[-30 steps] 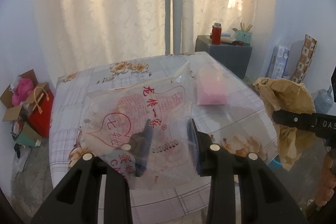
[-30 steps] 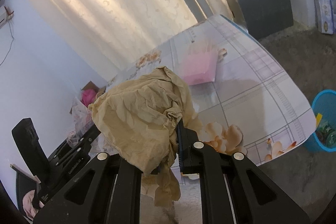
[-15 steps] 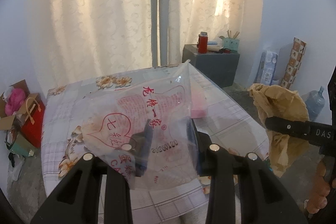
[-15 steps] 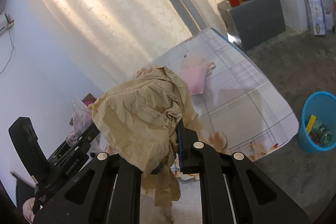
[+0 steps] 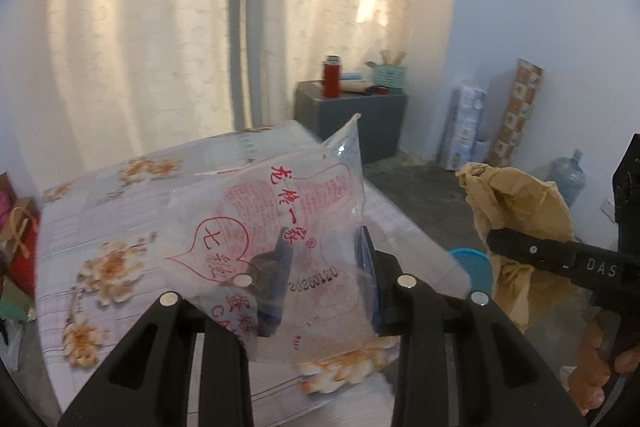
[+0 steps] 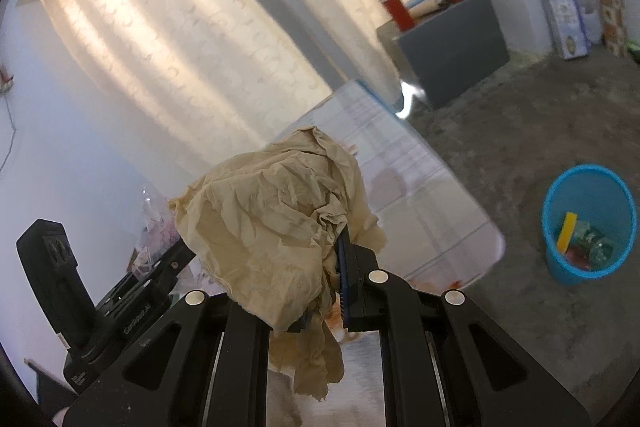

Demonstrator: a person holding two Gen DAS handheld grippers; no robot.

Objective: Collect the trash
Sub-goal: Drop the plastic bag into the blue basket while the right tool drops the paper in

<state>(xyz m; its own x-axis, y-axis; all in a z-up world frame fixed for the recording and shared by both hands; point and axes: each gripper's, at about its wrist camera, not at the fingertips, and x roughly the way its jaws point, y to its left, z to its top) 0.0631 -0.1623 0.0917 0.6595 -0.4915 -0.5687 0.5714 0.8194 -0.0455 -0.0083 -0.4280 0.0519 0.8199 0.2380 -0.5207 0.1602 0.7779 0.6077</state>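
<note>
Left wrist view: we hold a clear plastic bag (image 5: 280,227) printed with red characters in our left gripper (image 5: 324,267), its 2 fingers closed onto the film at the centre of the frame. Our right gripper (image 6: 324,267) is clamped on a crumpled brown paper wad (image 6: 276,223), which fills the middle of the right wrist view and also shows at the right edge of the left view (image 5: 516,211).

Over the last second both views have swung away from the counter (image 5: 120,219). Its floral cloth has slid down and to the left, the pink packet that lay on it is no longer visible, and motion blur smears the cloth. In the right wrist view the blue bin (image 6: 588,223) has grown from a sliver at the right edge into a full bucket at the lower right, its mouth open and a yellow scrap (image 6: 566,231) and other wrappers lying inside. In the left view only a blue sliver of it shows, between the bag and the paper wad.

We judge that pickup is done for these 2 pieces and the carry to the bin is under way. The bin sits on the floor well apart from both grippers, so each must be brought over its mouth before letting go. The bag is light and may drift as it falls.
</note>
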